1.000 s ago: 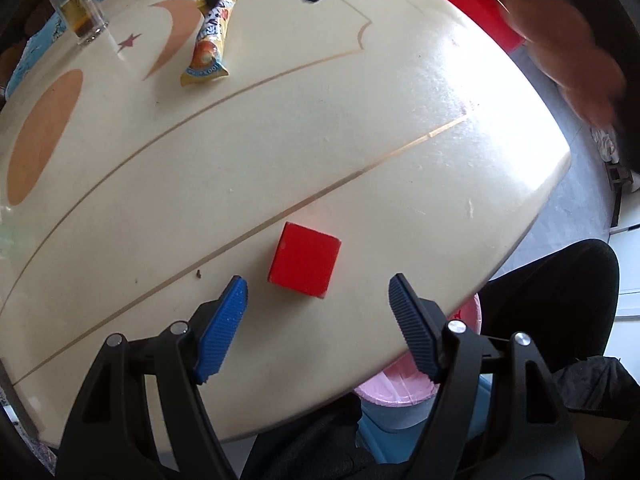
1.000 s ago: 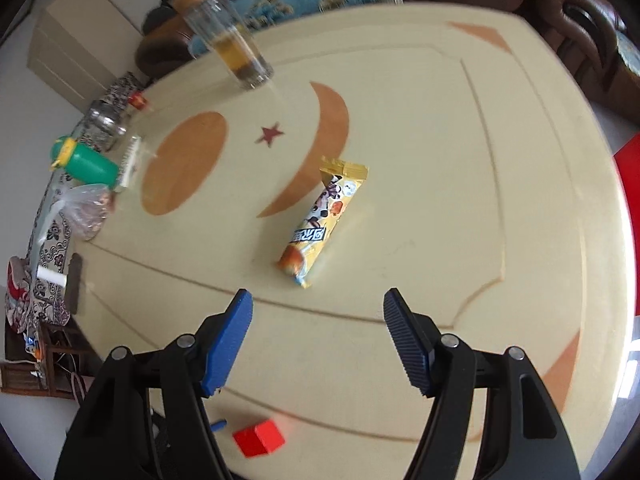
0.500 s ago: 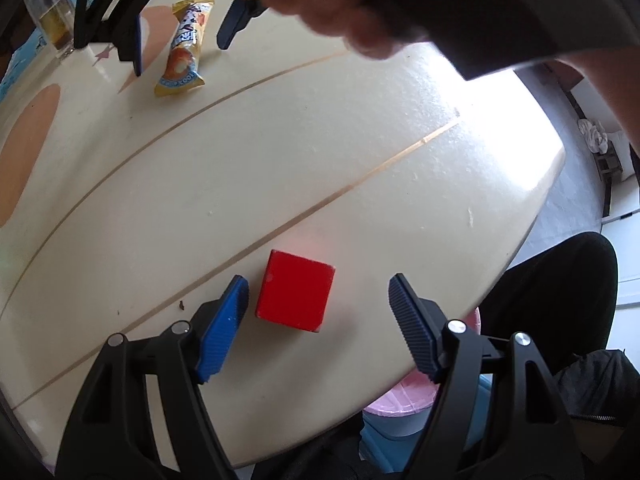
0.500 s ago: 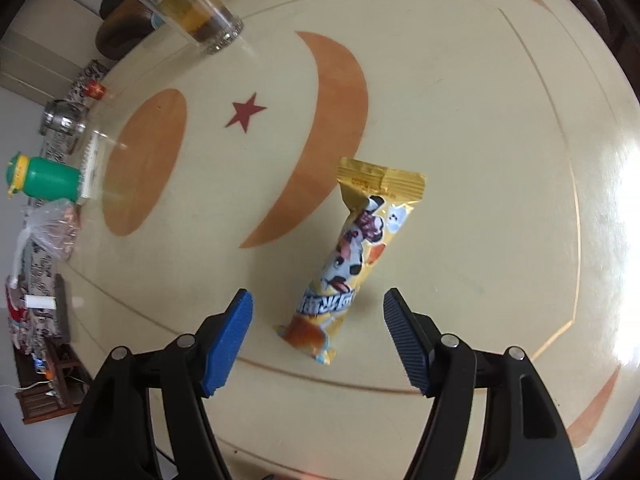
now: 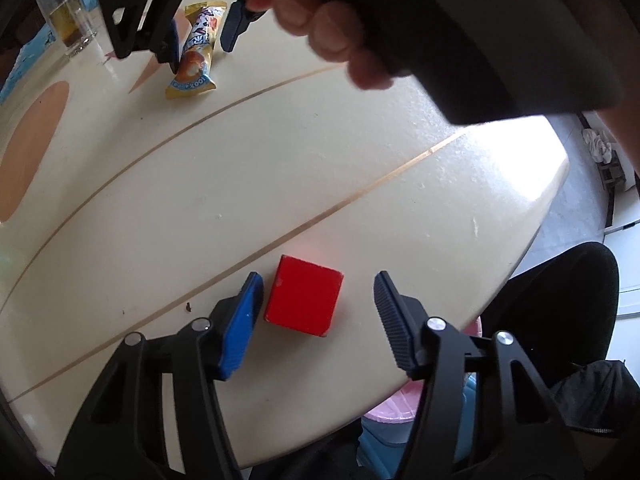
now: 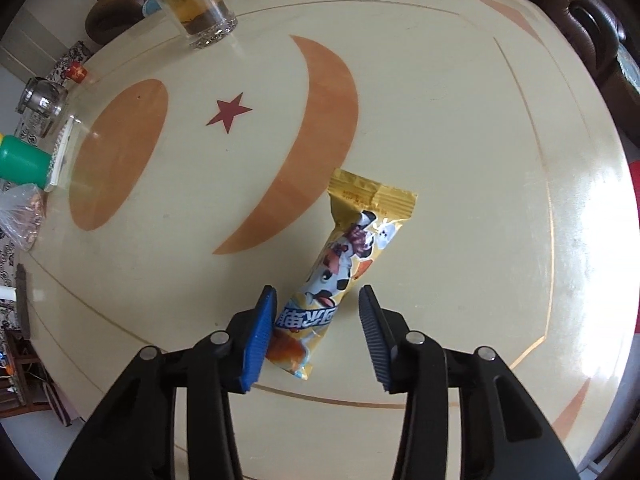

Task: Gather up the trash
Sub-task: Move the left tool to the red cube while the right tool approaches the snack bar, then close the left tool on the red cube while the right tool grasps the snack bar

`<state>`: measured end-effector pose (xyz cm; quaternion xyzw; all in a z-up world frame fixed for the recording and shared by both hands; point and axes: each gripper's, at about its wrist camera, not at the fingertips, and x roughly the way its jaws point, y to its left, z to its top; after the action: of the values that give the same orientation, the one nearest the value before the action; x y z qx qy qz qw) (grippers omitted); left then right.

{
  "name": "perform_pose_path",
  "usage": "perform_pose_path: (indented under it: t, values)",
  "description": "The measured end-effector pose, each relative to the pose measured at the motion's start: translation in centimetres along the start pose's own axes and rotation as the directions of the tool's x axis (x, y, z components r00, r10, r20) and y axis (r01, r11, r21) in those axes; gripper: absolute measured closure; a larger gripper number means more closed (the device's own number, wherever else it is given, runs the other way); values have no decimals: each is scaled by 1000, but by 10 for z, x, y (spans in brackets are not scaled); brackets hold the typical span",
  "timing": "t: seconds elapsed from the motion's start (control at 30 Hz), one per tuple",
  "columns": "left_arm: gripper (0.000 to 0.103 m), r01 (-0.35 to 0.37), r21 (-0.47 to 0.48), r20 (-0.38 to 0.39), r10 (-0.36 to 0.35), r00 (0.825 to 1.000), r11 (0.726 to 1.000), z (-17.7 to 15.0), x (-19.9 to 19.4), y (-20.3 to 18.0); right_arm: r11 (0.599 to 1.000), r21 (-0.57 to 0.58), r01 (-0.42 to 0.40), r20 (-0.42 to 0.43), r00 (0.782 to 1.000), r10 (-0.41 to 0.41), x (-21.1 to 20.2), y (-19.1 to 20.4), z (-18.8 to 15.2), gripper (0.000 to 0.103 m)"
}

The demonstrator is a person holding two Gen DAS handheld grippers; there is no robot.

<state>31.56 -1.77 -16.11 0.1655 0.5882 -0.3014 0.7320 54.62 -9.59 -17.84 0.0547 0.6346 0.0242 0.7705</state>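
The left gripper [image 5: 318,312] has its two fingers spread wide, one on each side of a red cube [image 5: 303,301]. The cube has flat matte faces and sharp edges, and it sits on the glossy cream table [image 5: 280,160] near the rounded edge. The left blue pad [image 5: 242,326] is just beside the cube; whether it touches cannot be told. The right pad, dark and ribbed, stands apart from it.

The right gripper [image 6: 318,332] also has its fingers spread, around the lower end of a snack wrapper [image 6: 344,268]. The wrapper is a long, shiny yellow foil pack with a crimped flat end and a cartoon cow print, and it lies flat on the table beside an orange crescent inlay [image 6: 308,140]. Neither pad presses it visibly.

The table top is smooth and reflective, with thin golden curved lines, an orange oval and a small red star [image 6: 229,111]. At the far edge stands a clear, straight-sided glass [image 6: 192,0] with amber liquid inside. Under the table edge in the left wrist view a pink round rim [image 5: 394,412] shows.
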Motion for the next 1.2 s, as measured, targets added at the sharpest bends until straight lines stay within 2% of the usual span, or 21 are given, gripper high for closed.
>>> perform_pose_path:
  t: [0.07,0.2,0.3,0.4,0.73,0.9,1.2]
  values:
    - [49,-12,-2,2,12,1000,1000,-2,-1,-2,999,-25,39,18,999,-39,0,5,-3,63]
    - [55,-20,-18,1,20,1000,1000,1,-1,-6,994,-67,89,40,995,-86,2,20,-6,75]
    - [62,-28,-37,0,28,1000,999,2,-2,-5,993,-77,87,50,995,-84,0,23,-9,82]
    - [67,-24,-59,-2,24,1000,998,9,-2,1,996,-73,59,54,997,-55,0,14,-12,83]
    - [68,-30,-77,-7,30,1000,997,11,-2,-1,994,-103,33,109,994,-22,-16,2,-22,85]
    - [68,-44,-101,7,45,999,994,6,-7,2,996,-94,0,141,990,13,-32,-10,-28,85]
    - [68,-44,-156,57,54,997,987,-6,-23,12,995,-93,-41,217,974,60,-76,-38,-61,85]
